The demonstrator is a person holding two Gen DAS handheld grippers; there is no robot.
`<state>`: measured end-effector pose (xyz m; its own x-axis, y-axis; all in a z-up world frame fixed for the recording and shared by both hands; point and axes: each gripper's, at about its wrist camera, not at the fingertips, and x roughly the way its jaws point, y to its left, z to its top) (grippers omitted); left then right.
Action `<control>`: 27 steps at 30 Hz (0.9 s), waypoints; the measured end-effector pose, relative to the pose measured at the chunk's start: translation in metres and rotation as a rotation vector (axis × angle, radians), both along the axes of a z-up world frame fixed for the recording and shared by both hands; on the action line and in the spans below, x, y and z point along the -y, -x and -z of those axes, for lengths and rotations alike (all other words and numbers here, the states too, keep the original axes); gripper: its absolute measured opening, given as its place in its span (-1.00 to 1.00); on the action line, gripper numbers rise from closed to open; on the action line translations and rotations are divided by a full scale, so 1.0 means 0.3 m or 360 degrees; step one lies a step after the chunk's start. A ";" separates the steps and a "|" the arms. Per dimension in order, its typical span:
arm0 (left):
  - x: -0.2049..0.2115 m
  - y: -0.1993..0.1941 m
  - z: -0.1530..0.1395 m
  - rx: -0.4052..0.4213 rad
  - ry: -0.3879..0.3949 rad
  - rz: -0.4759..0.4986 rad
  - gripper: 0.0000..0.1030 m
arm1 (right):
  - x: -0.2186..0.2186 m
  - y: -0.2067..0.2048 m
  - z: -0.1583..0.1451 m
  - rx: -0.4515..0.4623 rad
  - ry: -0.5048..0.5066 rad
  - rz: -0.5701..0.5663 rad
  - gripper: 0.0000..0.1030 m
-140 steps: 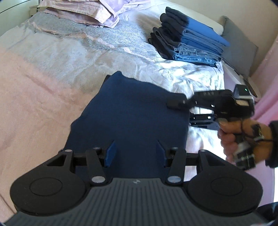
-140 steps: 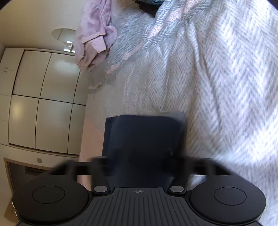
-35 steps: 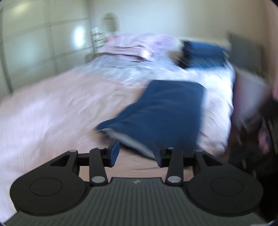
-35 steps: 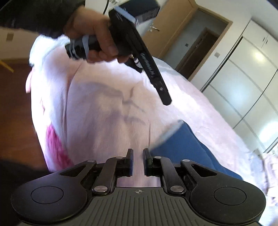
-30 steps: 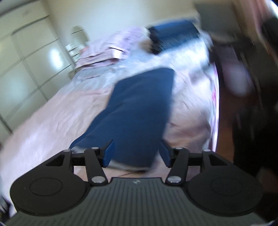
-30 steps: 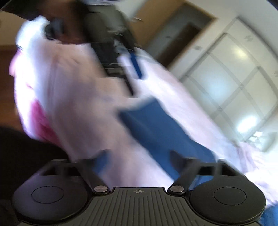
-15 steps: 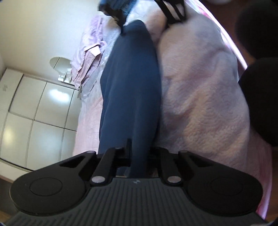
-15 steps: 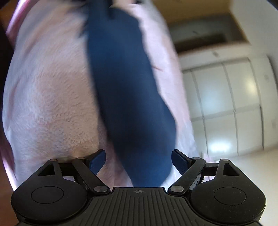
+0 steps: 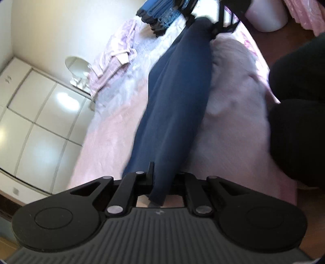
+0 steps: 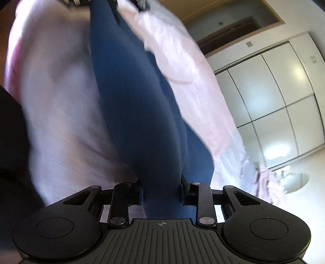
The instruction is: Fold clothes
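The left hand-held gripper [image 9: 161, 180] is clenched on one end of the navy garment [image 9: 178, 97]; its two fingers are drawn close together with a thin fold of cloth pinched between them, and a short tip of fabric hangs behind the pinch toward the camera. The right hand-held gripper [image 10: 161, 195] grasps the opposite end of the same navy garment [image 10: 138, 113]; its fingers stand a little wider apart, with a thicker bunch of cloth filling the gap between them.

The garment is folded lengthwise into a long, narrow band stretched between the two grippers. In the left wrist view it runs from the near fingers up to the right hand-held gripper [image 9: 205, 22], which shows as black linkage at the top of the frame. In the right wrist view the band bulges softly along its middle. It lies over the pink bedspread [image 9: 233, 85] of the bed, near the bed's edge; whether it rests on the cover or is held just above it cannot be told. The cloth is plain dark blue, smooth, with few wrinkles.

Farther off on the bed lie a stack of folded blue clothes [image 9: 160, 12] and a heap of lilac clothes [image 9: 115, 54]. White wardrobe doors [image 10: 270, 97] fill the background.
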<state>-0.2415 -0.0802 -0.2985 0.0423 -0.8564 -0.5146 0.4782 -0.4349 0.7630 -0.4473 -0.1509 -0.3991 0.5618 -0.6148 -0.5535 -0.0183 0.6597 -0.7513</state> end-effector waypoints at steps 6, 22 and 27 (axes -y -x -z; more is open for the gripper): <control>-0.132 -0.055 0.054 -0.0041 -0.0083 -0.0113 -0.89 | -0.174 0.007 0.078 -0.0029 -0.0012 0.0055 -0.20; 0.073 -0.415 -0.225 -0.1341 -0.0115 -0.0657 -0.39 | 0.059 0.163 -0.149 0.0657 -0.0911 0.0439 0.44; 0.298 -0.469 -0.202 -0.1608 -0.0241 -0.0734 -0.21 | 0.212 0.191 -0.215 0.0965 -0.1257 0.0603 0.43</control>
